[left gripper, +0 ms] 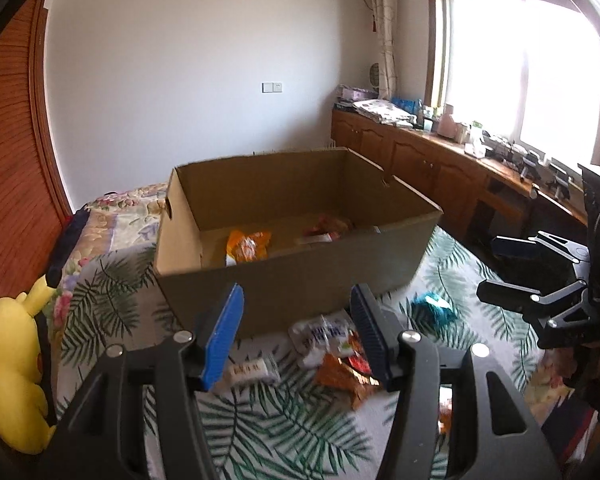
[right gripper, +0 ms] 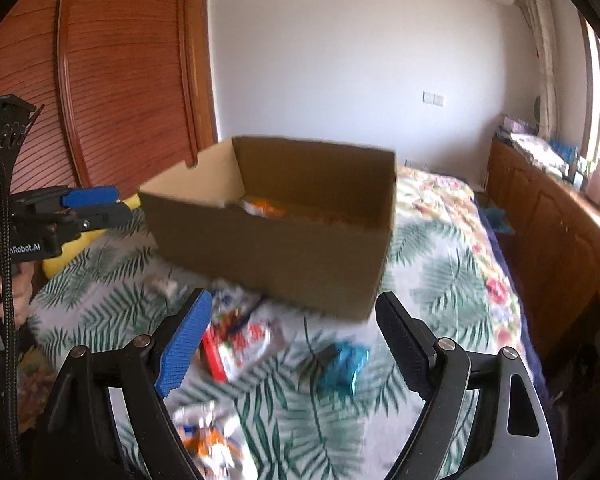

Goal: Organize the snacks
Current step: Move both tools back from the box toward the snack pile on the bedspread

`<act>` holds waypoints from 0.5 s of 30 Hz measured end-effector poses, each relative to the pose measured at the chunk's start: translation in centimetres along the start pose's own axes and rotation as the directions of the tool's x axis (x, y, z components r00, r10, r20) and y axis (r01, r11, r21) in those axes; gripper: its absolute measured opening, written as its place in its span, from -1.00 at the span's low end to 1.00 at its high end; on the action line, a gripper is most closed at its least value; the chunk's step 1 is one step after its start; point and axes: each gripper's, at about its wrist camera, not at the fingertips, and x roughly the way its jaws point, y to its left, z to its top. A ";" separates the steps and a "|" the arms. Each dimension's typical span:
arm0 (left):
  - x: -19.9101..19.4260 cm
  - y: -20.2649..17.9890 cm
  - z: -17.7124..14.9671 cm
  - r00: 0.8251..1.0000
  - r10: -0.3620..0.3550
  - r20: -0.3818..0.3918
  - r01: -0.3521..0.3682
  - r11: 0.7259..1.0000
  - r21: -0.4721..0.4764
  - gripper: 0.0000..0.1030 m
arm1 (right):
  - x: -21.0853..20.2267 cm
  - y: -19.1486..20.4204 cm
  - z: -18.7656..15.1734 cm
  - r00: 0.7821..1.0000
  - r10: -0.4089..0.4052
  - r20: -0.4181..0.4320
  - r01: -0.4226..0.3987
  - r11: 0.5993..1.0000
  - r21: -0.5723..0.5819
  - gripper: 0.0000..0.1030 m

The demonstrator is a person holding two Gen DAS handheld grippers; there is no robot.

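Observation:
An open cardboard box (left gripper: 292, 280) (right gripper: 284, 256) stands on a leaf-print bed. Inside lie an orange snack bag (left gripper: 247, 246) and a red-white packet (left gripper: 324, 230). In front of the box loose snacks lie on the cover: a white packet (left gripper: 320, 334), an orange-red bag (left gripper: 346, 376), a small white bar (left gripper: 250, 372) and a teal packet (left gripper: 434, 308) (right gripper: 342, 364). My left gripper (left gripper: 296, 304) is open and empty above the loose snacks. My right gripper (right gripper: 296, 316) is open and empty above a red-white packet (right gripper: 240, 344).
A yellow plush toy (left gripper: 12, 368) lies at the bed's left edge. A wooden wardrobe (right gripper: 112, 72) stands at left, a cluttered wooden counter (left gripper: 460, 152) under the window at right. More snack packets (right gripper: 208, 436) lie near the bed's front.

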 end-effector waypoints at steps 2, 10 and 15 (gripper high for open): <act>-0.1 -0.7 -1.1 1.000 -0.016 -0.015 0.016 1.000 -0.002 0.09 | -0.4 -0.3 -1.5 1.000 -0.007 -0.015 0.007 1.000 0.009 0.66; 0.4 -4.5 -5.6 0.995 -0.074 -0.073 0.074 0.997 -0.007 0.09 | -1.1 -1.0 -5.6 0.997 -0.048 -0.061 0.050 0.999 0.021 0.66; 0.7 -6.8 -7.4 0.988 -0.113 -0.103 0.111 0.994 -0.021 0.09 | -2.3 -1.3 -6.9 0.996 -0.064 -0.065 0.066 0.997 0.031 0.66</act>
